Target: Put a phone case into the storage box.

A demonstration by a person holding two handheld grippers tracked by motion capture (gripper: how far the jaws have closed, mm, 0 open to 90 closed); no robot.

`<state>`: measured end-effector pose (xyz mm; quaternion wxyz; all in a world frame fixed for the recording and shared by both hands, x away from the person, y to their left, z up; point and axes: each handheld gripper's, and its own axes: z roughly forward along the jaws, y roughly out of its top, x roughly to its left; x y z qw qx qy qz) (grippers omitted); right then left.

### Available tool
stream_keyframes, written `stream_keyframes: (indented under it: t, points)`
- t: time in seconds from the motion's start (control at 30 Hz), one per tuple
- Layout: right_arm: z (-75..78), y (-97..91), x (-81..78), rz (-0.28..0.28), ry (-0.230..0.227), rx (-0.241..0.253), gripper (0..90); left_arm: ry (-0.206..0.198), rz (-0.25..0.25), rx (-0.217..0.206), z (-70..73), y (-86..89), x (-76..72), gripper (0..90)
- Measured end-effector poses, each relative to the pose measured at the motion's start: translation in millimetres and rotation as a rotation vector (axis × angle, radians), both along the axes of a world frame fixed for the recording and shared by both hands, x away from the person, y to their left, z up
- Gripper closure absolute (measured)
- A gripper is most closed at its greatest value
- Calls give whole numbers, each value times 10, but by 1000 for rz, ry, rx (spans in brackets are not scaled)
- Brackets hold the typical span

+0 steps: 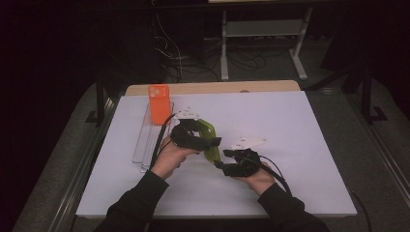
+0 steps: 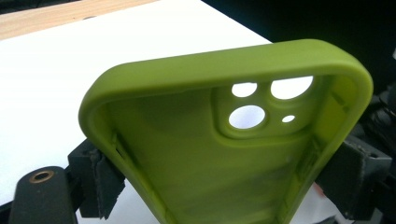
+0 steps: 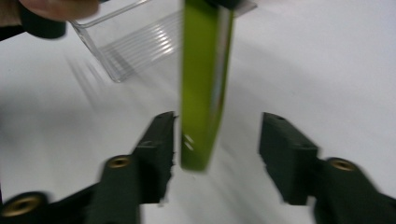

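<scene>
Above the middle of the table (image 1: pixel 290 125), I have the green phone case (image 1: pixel 210 140) clamped across its sides by my left gripper (image 1: pixel 196 137), my right gripper (image 1: pixel 231 162) stands wide around its end, and slotting it into the clear rack (image 1: pixel 147 140) beside the orange case (image 1: pixel 158 103) remains.

Wide bare worktop (image 1: pixel 300 125) across the whole right half, from far edge to near edge — free passage for either hand. Open strip along the near edge too, broken by the two sleeves coming in. Left side tighter: clear plastic tray (image 1: pixel 147 140) lying lengthwise near the left edge, with an upright orange phone case (image 1: pixel 158 103) standing at its far end, near the far left corner. Centre blocked by the green phone case (image 1: pixel 211 145), held off the surface between left gripper (image 1: pixel 193 135) and right gripper (image 1: pixel 232 162) — little room between its lower end and the right fingers (image 3: pixel 156 149), spread either side of it.
</scene>
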<state>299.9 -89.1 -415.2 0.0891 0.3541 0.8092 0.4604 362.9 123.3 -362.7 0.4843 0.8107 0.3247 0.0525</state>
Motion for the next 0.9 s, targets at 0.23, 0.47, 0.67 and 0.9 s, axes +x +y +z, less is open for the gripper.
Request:
stream_keyframes:
  t: [0.23,0.47,0.67,0.9]
  points:
    - [-28,-232,87,-18,19,-48,154,0,11,16,91,-1,73,134]
    - [-108,-406,126,-15,4,-102,13,-2,7,42,166,31,136,134]
    - [-128,-561,88,0,16,-139,0,-12,-2,60,278,63,155,134]
    - [-175,-737,13,11,11,-159,0,-30,-4,87,393,109,169,135]
